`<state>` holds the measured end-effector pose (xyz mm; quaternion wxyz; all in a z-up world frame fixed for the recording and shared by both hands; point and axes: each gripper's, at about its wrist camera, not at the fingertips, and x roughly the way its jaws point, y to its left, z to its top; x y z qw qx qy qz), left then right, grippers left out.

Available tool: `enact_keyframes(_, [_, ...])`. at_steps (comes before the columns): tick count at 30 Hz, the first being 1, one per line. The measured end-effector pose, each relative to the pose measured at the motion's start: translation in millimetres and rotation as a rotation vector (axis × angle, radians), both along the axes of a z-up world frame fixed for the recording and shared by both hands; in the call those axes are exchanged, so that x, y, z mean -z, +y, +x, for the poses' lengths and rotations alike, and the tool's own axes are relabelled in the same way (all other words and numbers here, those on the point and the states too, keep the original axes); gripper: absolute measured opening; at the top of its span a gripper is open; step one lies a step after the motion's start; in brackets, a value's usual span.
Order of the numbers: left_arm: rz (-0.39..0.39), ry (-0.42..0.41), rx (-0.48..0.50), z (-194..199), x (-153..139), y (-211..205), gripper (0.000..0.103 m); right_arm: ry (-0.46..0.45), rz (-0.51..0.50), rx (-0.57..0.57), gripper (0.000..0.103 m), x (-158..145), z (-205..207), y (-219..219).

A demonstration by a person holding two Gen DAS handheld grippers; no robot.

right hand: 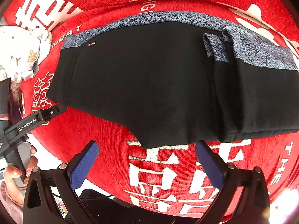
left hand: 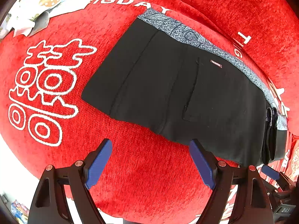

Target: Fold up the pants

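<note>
**On the red cloth, black pants lie folded with both claws hovering wide**

Across the red cloth (left hand: 145, 168) with its white printed characters lie the black pants (left hand: 177, 85), spread flat, the grey patterned waistband (left hand: 186, 35) along the far edge. At the right end the fabric is doubled over into a thicker stack, where folded layers of waistband (right hand: 220, 48) stand up side by side. A small label (left hand: 216, 63) sits just below the waistband.

Both claws hang above the near edge of the pants, holding nothing. The left claw (left hand: 151, 160) is spread wide, its blue pads (left hand: 99, 162) over bare red cloth, the right-hand pad just at the hem. The right claw (right hand: 147, 160) is also wide, its pads over the white lettering just in front of the pants' lower edge.

From the right claw's view, the left tool's black body (right hand: 28, 125) reaches in from the left side, gripped by a hand (right hand: 16, 171). A crumpled pale floral cloth (left hand: 46, 3) lies well apart at the far left.
</note>
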<state>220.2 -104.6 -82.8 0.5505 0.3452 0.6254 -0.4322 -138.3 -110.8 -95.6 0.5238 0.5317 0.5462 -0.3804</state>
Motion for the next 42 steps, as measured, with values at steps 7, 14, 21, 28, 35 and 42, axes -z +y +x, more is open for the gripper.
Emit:
enact_keyframes(7, [-0.044,0.105,-0.098,30.1,2.8,1.6,0.085,0.002,-0.005,-0.003,0.103,3.9,3.2,-7.3])
enact_keyframes(14, [-0.078,0.249,-0.143,51.4,12.3,7.9,0.085,-0.001,0.003,0.022,0.103,24.8,1.4,-18.4])
enact_keyframes(21, [-0.112,0.366,-0.175,37.1,33.0,-0.6,0.085,-0.011,-0.01,0.004,0.103,33.3,2.4,-20.5])
enact_keyframes(28, [-0.117,0.395,-0.224,30.3,46.5,-12.7,0.085,-0.054,-0.035,0.008,0.103,29.9,-4.7,-17.0])
enact_keyframes(35, [-0.184,0.341,-0.165,20.6,24.3,-21.2,0.085,-0.087,-0.023,0.002,0.103,27.3,-15.4,-14.0])
enact_keyframes(42, [-0.156,0.234,-0.228,26.5,37.2,-23.3,0.045,-0.095,-0.011,-0.026,0.103,19.6,-15.5,-15.8])
